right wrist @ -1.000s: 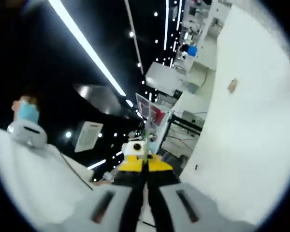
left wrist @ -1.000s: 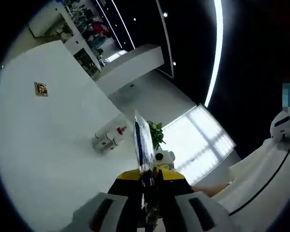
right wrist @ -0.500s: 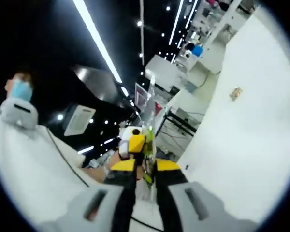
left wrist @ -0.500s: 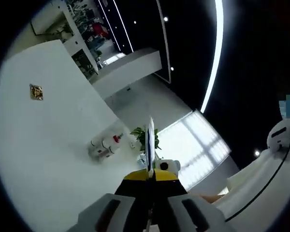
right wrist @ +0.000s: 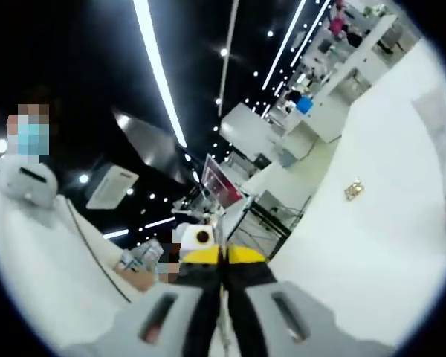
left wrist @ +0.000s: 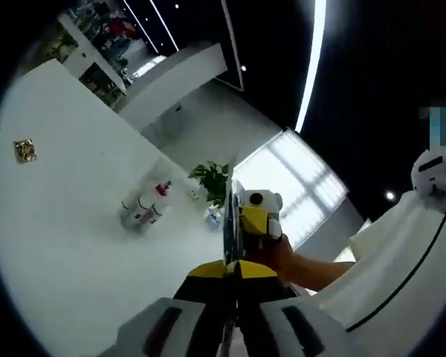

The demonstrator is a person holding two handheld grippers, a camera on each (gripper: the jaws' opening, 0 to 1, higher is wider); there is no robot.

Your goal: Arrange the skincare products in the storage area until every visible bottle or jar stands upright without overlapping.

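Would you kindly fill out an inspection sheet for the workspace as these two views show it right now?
Surface: nothing seen; both views look up at a white wall and a dark ceiling.
Job's things: nothing seen.
Clutter: nothing seen.
Grippers: left tongs shut, jaws pressed together; right tongs shut likewise. The right tongs cross into the left gripper view, held in a hand.
Cables: a dark line curving over the person's white garment may be a cable; cannot tell.
Surroundings: small plaque on the wall, white cylinders with red tops, potted plant, bright window, ceiling light strip.
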